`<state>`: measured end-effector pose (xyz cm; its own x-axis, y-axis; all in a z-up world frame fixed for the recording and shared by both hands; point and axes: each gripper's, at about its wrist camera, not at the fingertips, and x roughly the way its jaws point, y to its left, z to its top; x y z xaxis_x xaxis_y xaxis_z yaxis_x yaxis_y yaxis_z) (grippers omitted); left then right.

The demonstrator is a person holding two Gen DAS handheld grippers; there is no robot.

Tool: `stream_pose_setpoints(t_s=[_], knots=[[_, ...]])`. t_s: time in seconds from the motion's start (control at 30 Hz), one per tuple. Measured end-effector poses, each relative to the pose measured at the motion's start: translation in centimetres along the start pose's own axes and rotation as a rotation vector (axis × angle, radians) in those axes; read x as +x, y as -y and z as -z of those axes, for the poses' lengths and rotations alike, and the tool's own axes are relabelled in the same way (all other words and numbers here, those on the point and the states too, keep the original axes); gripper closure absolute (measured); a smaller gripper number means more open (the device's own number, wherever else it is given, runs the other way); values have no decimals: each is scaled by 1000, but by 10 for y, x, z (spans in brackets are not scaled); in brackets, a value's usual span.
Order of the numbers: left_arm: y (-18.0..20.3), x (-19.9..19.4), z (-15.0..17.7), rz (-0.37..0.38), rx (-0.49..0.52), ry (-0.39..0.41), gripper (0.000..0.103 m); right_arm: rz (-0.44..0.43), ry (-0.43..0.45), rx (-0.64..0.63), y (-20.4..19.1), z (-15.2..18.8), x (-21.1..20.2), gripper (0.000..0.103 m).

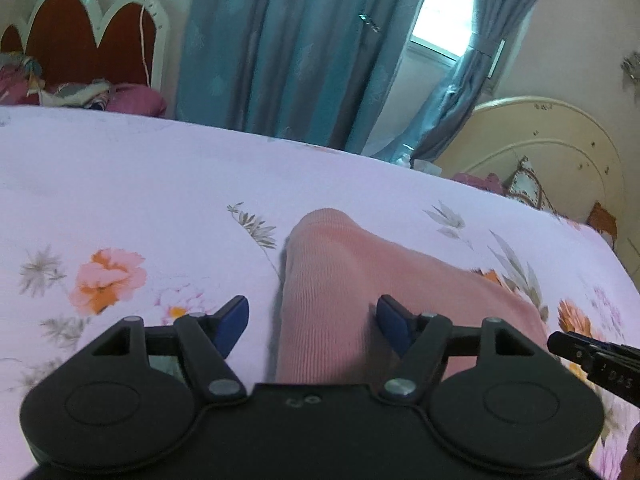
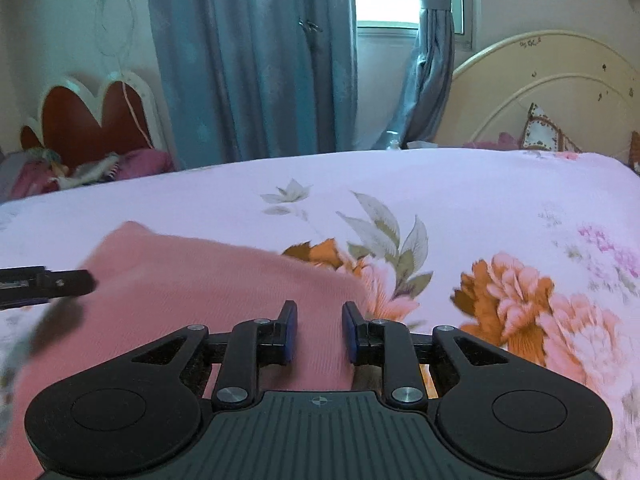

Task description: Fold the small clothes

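A pink ribbed knit garment point(image 1: 340, 276) lies folded on the floral bed sheet point(image 1: 120, 184). My left gripper point(image 1: 312, 308) hovers over its left part, jaws wide open, and the cloth runs under the gap untouched by the blue pads point(image 1: 230, 322). In the right wrist view the same garment point(image 2: 192, 280) spreads to the left, and my right gripper point(image 2: 319, 310) stands over its right edge. Its jaws are a little apart with cloth showing below them, not pinched. Each gripper's black tip pokes into the other's view: the right gripper point(image 1: 592, 358) and the left gripper point(image 2: 44, 282).
The bed sheet point(image 2: 480, 184) extends far to the right and back. Blue curtains point(image 1: 288, 48) and a window hang behind the bed. A red-and-white headboard point(image 1: 80, 40) with pillows stands at the back left, a cream round headboard point(image 2: 540, 92) at the back right.
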<state>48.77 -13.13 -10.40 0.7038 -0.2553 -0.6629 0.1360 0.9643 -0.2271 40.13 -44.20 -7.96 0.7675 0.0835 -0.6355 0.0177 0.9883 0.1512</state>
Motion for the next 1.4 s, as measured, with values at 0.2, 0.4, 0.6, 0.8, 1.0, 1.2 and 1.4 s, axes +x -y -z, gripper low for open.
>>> stream_pose_setpoints(t_s=[0.2, 0.4, 0.6, 0.8, 1.0, 1.2, 1.4], knots=[[11, -21, 16, -7, 75, -14, 36, -21, -8, -39, -17, 20, -27, 79], [16, -30, 36, -13, 121, -25, 36, 43, -87, -41, -15, 37, -14, 79], [14, -43, 36, -8, 128, -33, 37, 40, -60, -7, -16, 41, -36, 79], [12, -60, 47, 19, 151, -35, 38, 27, -32, -9, -27, 50, -70, 79], [7, -77, 64, 94, 175, -69, 38, 65, -40, -8, -35, 71, -95, 79], [-7, -68, 86, 135, 198, -146, 40, 146, -100, 55, -32, 96, -98, 79], [-15, -62, 90, 178, 214, -157, 40, 202, -100, 139, -26, 108, -100, 79]])
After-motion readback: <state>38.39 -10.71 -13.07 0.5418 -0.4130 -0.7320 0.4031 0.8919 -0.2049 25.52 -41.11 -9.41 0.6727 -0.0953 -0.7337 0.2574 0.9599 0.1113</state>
